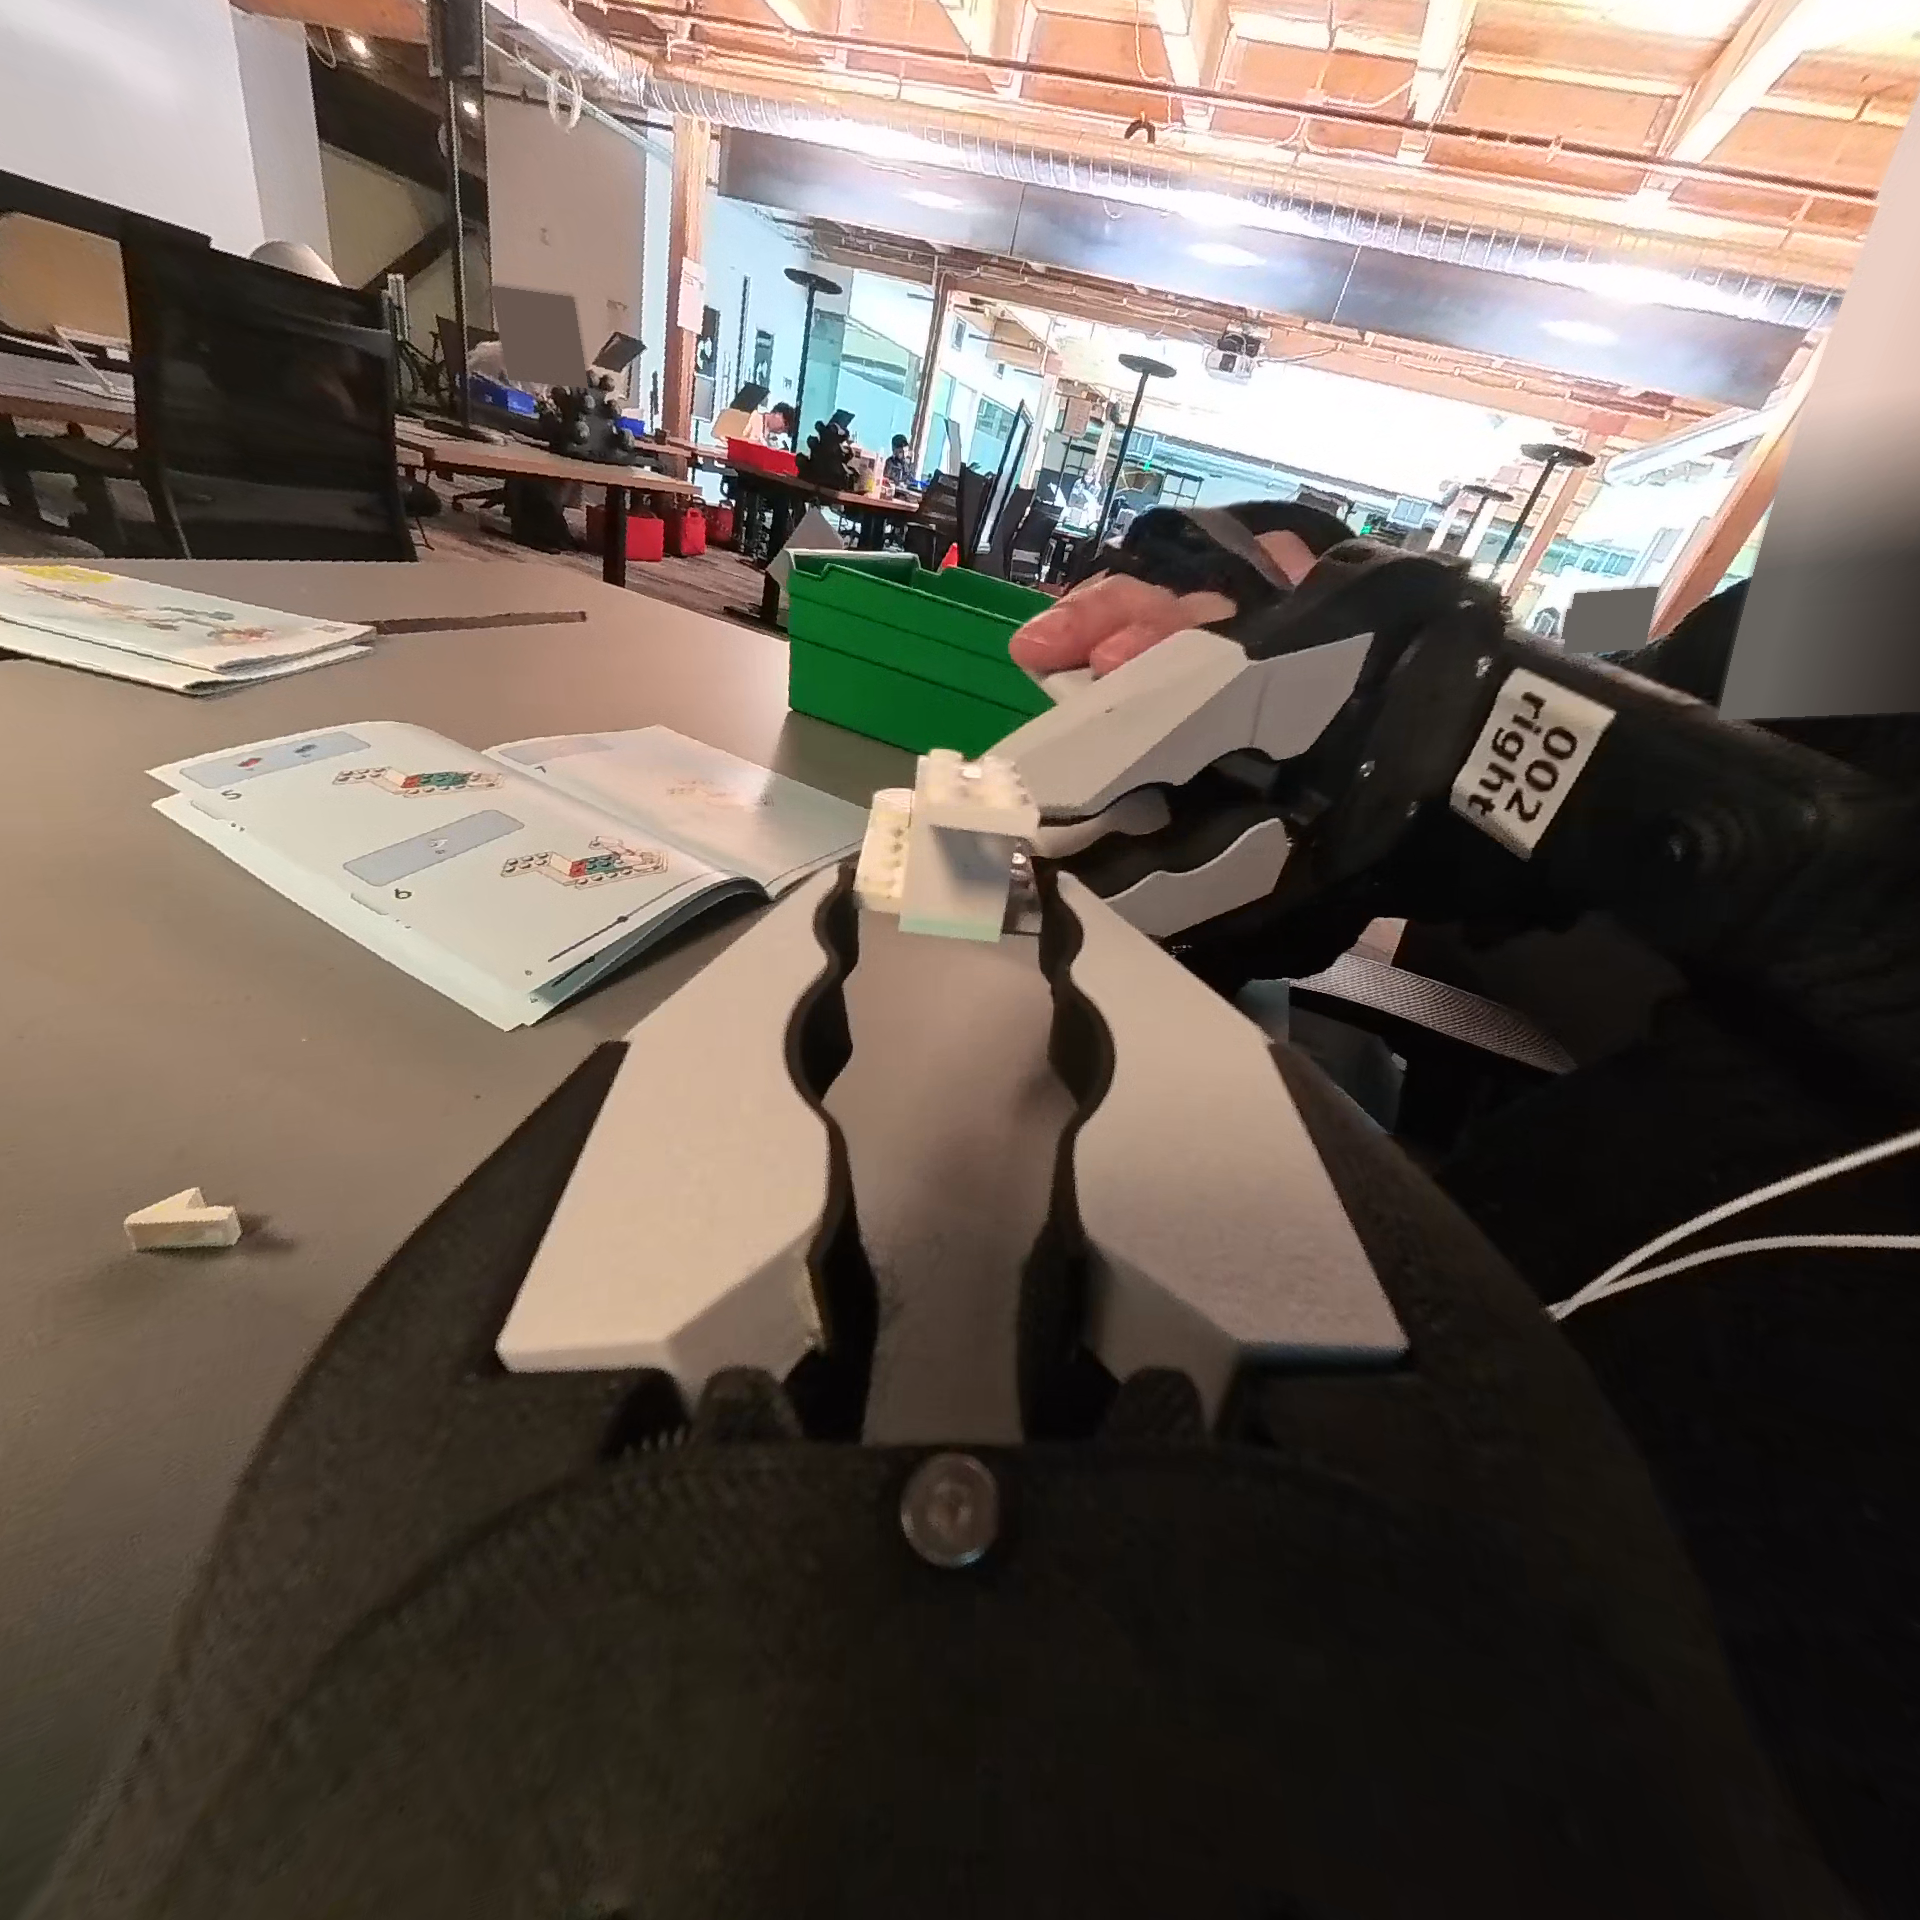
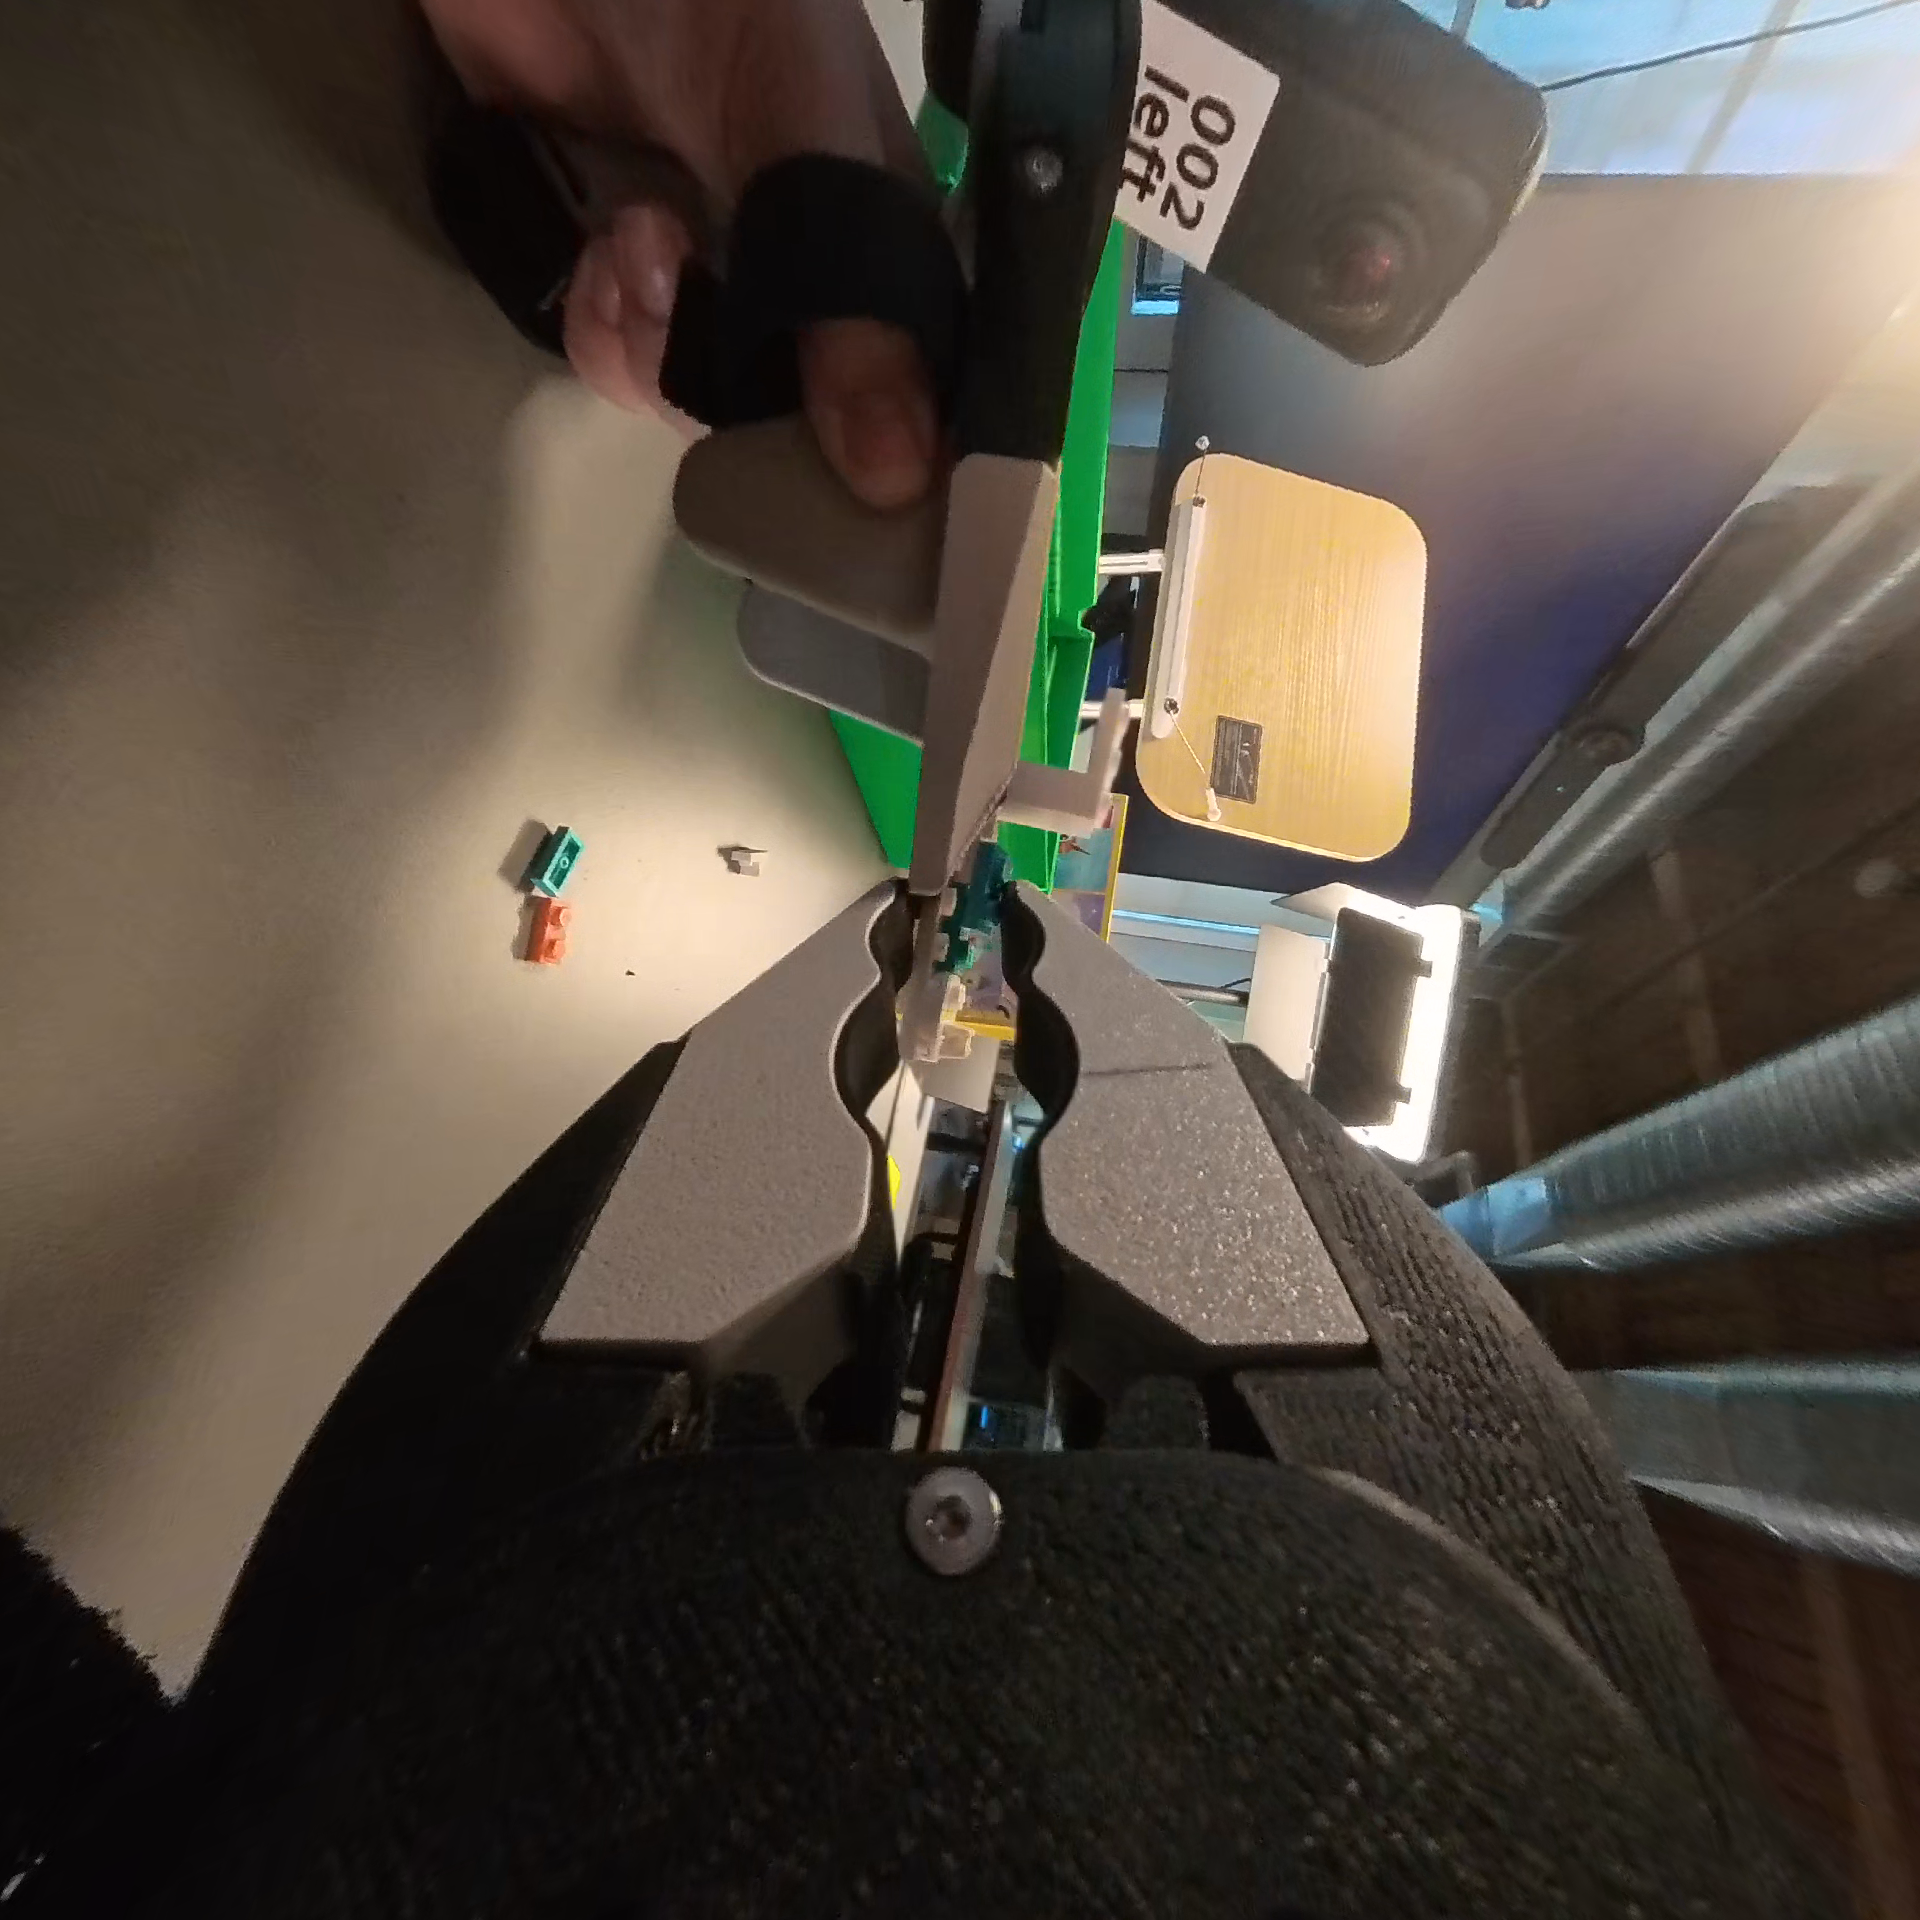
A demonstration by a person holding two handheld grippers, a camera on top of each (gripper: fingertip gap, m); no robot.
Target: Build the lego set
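A small lego assembly (image 1: 951, 847), mostly white with a pale green base, is held above the grey table (image 1: 312, 1039). My left gripper (image 1: 945, 883) is shut on it from below. My right gripper (image 1: 1039, 821) comes in from the right and closes on the same assembly. In the right wrist view the assembly (image 2: 961, 935) shows teal and white parts between the tips of my right gripper (image 2: 961, 899). A left gripper finger (image 2: 977, 675) reaches down into that same gap.
An open instruction booklet (image 1: 499, 831) and a second booklet (image 1: 177, 623) lie on the table. A green bin (image 1: 894, 665) stands behind. Loose pieces lie about: a white one (image 1: 182, 1231), a teal brick (image 2: 551, 857), an orange brick (image 2: 545, 928), a small grey piece (image 2: 743, 859).
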